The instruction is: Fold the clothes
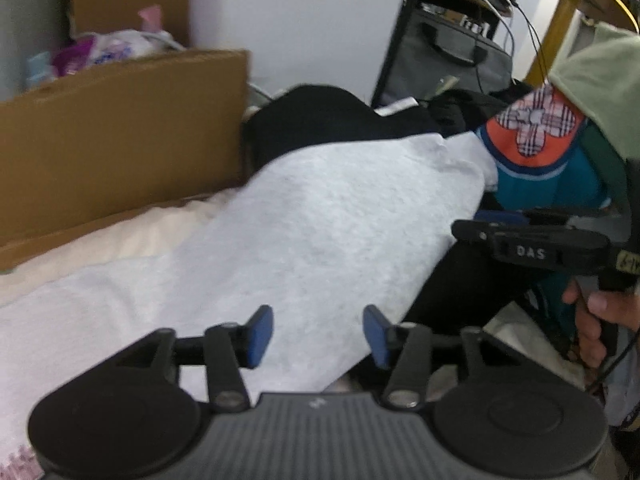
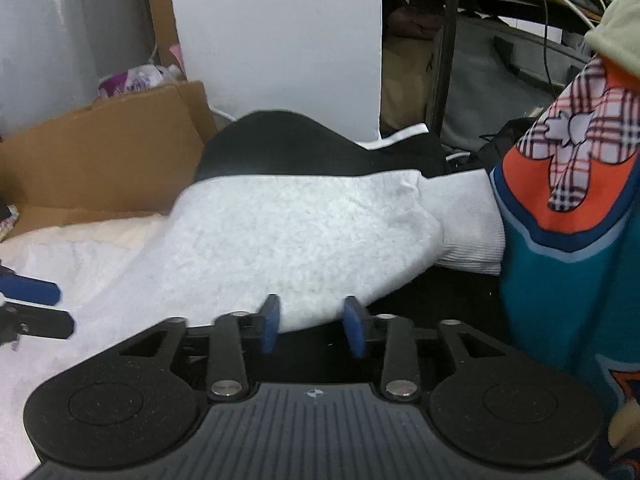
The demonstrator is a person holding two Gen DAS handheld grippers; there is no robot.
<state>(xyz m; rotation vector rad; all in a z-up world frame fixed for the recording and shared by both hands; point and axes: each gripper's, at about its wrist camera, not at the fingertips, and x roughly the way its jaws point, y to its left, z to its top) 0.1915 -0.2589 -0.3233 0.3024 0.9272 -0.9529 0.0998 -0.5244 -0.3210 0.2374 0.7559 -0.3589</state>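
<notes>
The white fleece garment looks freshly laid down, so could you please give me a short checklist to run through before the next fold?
1. Left gripper free of cloth: ok, its jaws stand apart above the white fleece garment with nothing pinched.
2. Right gripper free of cloth: ok, jaws apart at the garment's near edge, pads not pressing it.
3. Ribbed cuff visible for the next grasp: ok, it lies at the right end.
4. Garment lying flat: not ok, it humps over the black clothing behind.
5. Clear space on the right: not ok, the teal and orange garment hangs against the cuff.
6. Far edge of the fleece: cannot tell, hidden.
</notes>
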